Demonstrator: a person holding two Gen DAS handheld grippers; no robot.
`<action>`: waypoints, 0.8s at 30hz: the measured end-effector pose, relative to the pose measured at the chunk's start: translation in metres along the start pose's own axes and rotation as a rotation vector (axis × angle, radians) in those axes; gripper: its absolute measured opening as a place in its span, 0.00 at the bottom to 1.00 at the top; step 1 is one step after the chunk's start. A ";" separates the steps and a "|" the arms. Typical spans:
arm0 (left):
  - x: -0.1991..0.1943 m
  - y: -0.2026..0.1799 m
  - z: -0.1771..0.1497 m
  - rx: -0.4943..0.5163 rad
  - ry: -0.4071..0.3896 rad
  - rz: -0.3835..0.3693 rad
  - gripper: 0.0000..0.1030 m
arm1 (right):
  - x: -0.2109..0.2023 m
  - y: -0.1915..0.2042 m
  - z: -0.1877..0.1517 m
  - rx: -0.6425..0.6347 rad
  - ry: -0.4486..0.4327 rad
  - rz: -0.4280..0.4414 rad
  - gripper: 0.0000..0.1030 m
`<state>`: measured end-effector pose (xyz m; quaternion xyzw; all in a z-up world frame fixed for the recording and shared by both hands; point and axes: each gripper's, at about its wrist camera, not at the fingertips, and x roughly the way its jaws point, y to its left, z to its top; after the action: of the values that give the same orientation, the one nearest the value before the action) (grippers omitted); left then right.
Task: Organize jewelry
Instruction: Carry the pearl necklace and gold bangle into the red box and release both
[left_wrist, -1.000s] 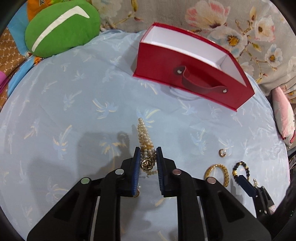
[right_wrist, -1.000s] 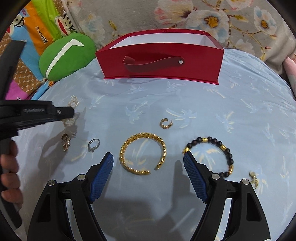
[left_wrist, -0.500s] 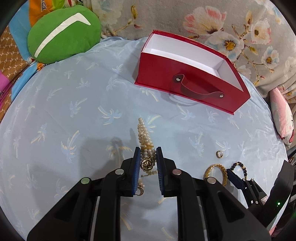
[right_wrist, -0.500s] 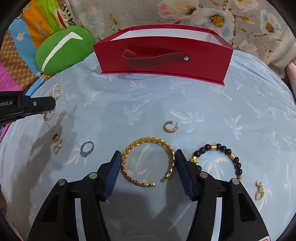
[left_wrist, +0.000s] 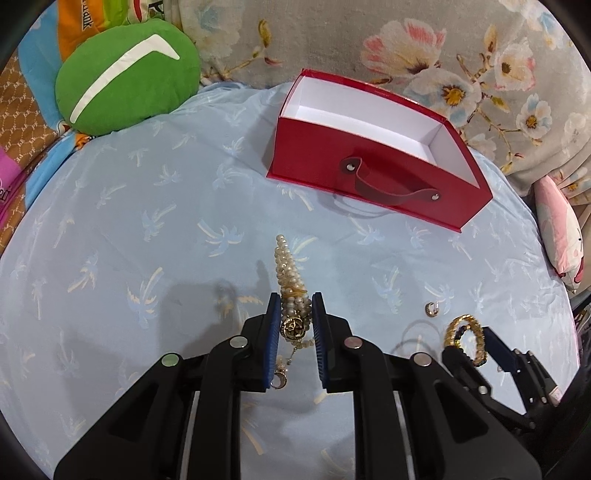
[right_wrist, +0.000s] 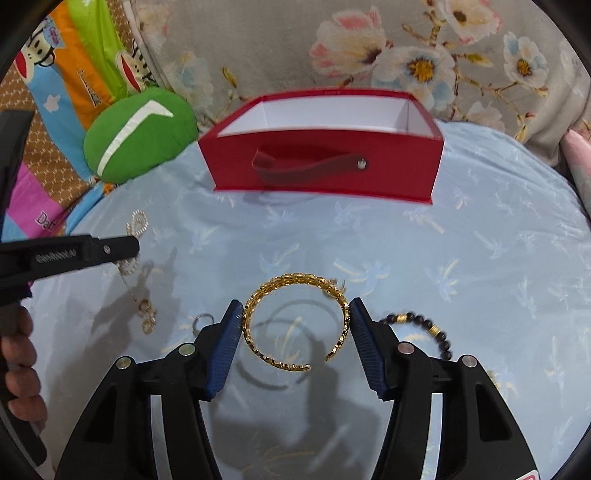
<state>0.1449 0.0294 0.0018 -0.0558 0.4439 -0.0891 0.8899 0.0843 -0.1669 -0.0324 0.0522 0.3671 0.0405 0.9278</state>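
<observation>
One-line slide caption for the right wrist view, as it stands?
Right gripper shut on the gold cuff bangle, lifted above the blue cloth; open red box ahead.

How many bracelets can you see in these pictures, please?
3: a white pearl bracelet gripped in the left claw, a gold open-cuff bracelet between the right claw pads, and a dark beaded bracelet lying on the cloth, partly hidden.

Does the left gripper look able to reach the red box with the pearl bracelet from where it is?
Probably yes. The left gripper is shut on the pearl bracelet, and only bare blue cloth lies between it and the open red box.
</observation>
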 end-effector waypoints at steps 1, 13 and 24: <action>-0.003 -0.001 0.002 0.002 -0.010 -0.001 0.16 | -0.005 -0.001 0.003 0.001 -0.014 0.002 0.55; -0.034 -0.016 0.039 0.048 -0.129 -0.020 0.16 | -0.049 -0.015 0.054 0.004 -0.168 0.008 0.55; -0.044 -0.037 0.096 0.073 -0.232 -0.034 0.16 | -0.047 -0.030 0.115 -0.023 -0.284 -0.029 0.56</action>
<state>0.1920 0.0042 0.1003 -0.0410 0.3334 -0.1133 0.9351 0.1302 -0.2099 0.0795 0.0416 0.2324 0.0234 0.9714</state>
